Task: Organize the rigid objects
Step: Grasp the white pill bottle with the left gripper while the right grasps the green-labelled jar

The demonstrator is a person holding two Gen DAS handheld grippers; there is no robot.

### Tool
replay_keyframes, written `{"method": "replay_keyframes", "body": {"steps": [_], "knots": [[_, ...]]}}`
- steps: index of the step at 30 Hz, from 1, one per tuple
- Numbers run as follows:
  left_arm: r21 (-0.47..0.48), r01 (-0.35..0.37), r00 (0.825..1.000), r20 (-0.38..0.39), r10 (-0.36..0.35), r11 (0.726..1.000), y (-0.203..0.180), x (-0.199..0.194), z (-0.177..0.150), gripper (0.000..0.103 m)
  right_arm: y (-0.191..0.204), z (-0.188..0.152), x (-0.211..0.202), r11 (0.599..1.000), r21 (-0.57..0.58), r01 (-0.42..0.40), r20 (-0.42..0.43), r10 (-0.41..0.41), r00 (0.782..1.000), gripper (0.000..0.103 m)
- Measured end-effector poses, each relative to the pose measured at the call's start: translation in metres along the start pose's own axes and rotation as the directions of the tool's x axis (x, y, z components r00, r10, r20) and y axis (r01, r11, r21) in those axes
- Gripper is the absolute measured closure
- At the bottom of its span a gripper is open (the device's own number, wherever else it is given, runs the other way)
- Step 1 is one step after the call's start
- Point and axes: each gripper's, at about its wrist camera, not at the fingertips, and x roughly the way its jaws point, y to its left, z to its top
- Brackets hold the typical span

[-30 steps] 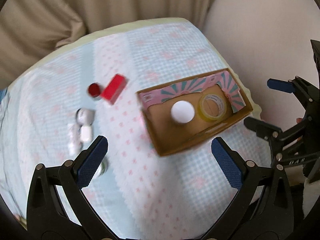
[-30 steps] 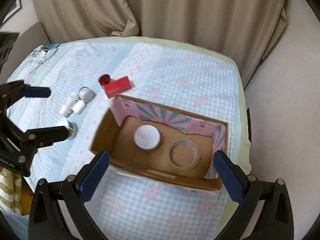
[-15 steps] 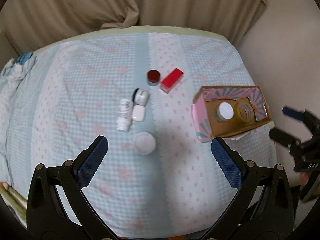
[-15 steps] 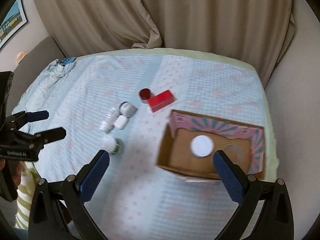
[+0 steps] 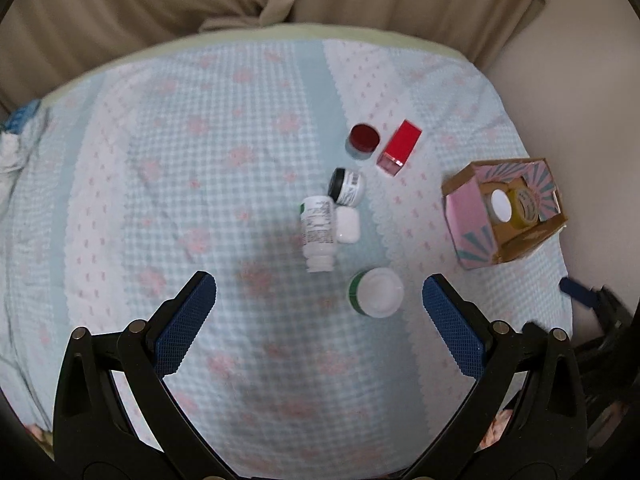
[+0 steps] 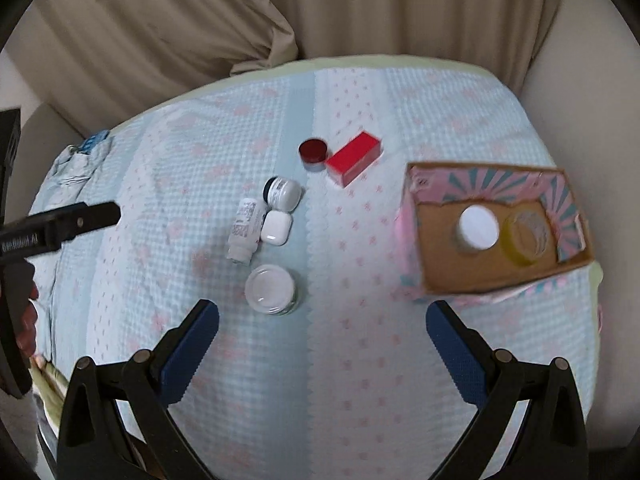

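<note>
A cardboard box (image 6: 496,276) (image 5: 468,224) with a pink striped lining stands at the table's right; it holds a white-capped jar (image 6: 478,227) and a yellow tape roll (image 6: 526,236). In the middle lie a white pill bottle (image 5: 318,232), a small white case (image 5: 347,225), a black-capped jar (image 5: 347,187), a red-lidded jar (image 5: 364,139), a red box (image 5: 400,147) and a white-lidded green jar (image 5: 378,291). My left gripper (image 5: 318,322) is open and empty, held above the near table. My right gripper (image 6: 322,350) is open and empty, near the box.
The table wears a blue checked cloth with pink flowers (image 5: 200,200). Beige curtains (image 6: 320,12) hang behind it. A crumpled cloth (image 6: 80,160) lies at the far left edge. A pale wall is to the right.
Both grippers have drawn back and up from the box. The left view swung left, so the loose items now lie centred and the box sits far right.
</note>
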Motion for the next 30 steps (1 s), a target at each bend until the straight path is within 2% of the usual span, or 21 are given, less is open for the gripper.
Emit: {"method": "replay_keyframes", "body": {"steps": [4, 9, 15, 20, 30], "knots": [[-0.001, 0.036, 0.997, -0.069, -0.036, 0.999, 0.013, 0.037, 0.014, 0.0, 0.029, -0.008, 0.034, 0.999, 0.015, 0.037, -0.036, -0.037, 0.999, 0.0], [-0.02, 0.068, 0.985, -0.159, -0.071, 0.997, 0.022, 0.088, 0.032, 0.0, 0.052, -0.016, 0.073, 0.998, 0.026, 0.063, -0.078, -0.061, 0.995, 0.0], [-0.018, 0.056, 0.964, -0.261, -0.059, 0.998, 0.022, 0.154, 0.052, 0.0, 0.065, -0.019, 0.118, 0.994, 0.0, 0.107, -0.124, -0.106, 0.987, 0.0], [0.011, 0.028, 0.946, -0.324, -0.023, 1.0, 0.015, 0.206, 0.054, 0.001, 0.071, -0.021, 0.161, 0.997, -0.012, 0.078, -0.172, -0.079, 0.982, 0.0], [0.013, 0.017, 0.923, -0.386, -0.011, 1.0, 0.012, 0.262, 0.053, 0.006, 0.084, -0.019, 0.218, 0.992, -0.114, 0.063, -0.237, -0.088, 0.968, 0.0]]}}
